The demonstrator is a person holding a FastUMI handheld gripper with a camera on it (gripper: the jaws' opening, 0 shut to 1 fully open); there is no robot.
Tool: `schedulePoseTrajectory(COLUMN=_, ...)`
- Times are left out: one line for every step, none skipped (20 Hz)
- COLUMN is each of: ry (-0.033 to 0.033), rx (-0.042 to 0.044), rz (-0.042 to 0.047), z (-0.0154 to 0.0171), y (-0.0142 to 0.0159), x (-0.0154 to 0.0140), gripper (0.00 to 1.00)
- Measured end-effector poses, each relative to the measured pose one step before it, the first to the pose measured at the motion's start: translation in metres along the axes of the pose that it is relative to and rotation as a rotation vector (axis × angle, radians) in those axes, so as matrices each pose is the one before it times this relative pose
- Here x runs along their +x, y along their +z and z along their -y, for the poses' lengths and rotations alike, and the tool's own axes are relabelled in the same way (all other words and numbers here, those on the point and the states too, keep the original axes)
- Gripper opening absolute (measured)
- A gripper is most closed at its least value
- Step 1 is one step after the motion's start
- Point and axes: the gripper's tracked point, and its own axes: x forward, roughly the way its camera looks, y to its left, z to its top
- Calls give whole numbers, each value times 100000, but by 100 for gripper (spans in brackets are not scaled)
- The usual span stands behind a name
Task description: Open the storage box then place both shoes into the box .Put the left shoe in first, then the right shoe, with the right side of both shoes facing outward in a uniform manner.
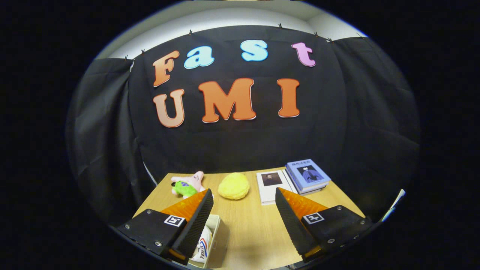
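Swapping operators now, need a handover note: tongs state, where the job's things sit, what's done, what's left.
Tongs: open, holding nothing, above the light wooden table.
Pale open-topped storage box: beside and partly behind the left finger, with a white shoe with red and blue markings inside it. I cannot tell which shoe it is or which way it faces.
Beyond the fingers: pink and green plush toy, yellow fluffy ball, stacked books.
Done: box open, one shoe in.
Left: find and place the second shoe, check facing.
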Motion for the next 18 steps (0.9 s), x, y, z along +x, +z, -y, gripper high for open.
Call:
schedulePoseTrajectory(ry=-1460, rx=-734, rz=2271, z=1336, y=1268, x=-230, gripper=99)
schedulePoseTrajectory(ry=-1205, rx=-856, rz=1945, z=1359, y=1142, x=-205, gripper=99)
schedulePoseTrajectory(ry=-1021, rx=-495, rz=1571, z=1239, y=985, x=-232, gripper=98)
schedulePoseTrajectory(ry=-395, rx=-172, rz=1016, z=1145, y=932, x=-205, gripper=99)
schedulePoseTrajectory(ry=-162, rx=228, rz=606, z=1044, y=700, x=-327, gripper=98)
schedulePoseTrajectory(ry=30, rx=152, rz=714, z=991, y=608, x=-302, gripper=99)
schedulePoseTrajectory(ry=-597, rx=-18, rz=1014, z=1153, y=646, x=-21, gripper=99)
schedulePoseTrajectory(ry=-868, rx=-112, rz=878, z=1211, y=485, x=-124, gripper=99)
schedulePoseTrajectory(ry=-487, rx=0, rz=804, z=1123, y=333, x=16, gripper=99)
schedulePoseTrajectory(ry=-376, rx=-120, rz=617, z=942, y=341, x=143, gripper=98)
schedulePoseTrajectory(ry=-662, rx=-585, rz=620, z=986, y=228, x=265, gripper=98)
schedulePoseTrajectory(ry=-613, rx=-805, rz=546, z=903, y=143, x=270, gripper=99)
schedulePoseTrajectory(ry=-386, rx=-599, rz=917, z=757, y=287, x=96, gripper=98)
schedulePoseTrajectory(ry=159, rx=-17, rz=395, z=468, y=135, x=176, gripper=99)
schedulePoseTrajectory(ry=1072, rx=484, rz=299, z=167, y=104, x=129, gripper=99)
schedulePoseTrajectory(ry=1317, rx=884, rz=-162, z=-24, y=-35, x=171, gripper=99)
schedulePoseTrajectory(ry=1498, rx=668, rz=-199, z=57, y=37, x=126, gripper=99)
schedulePoseTrajectory(ry=1253, rx=132, rz=83, z=92, y=54, x=253, gripper=99)
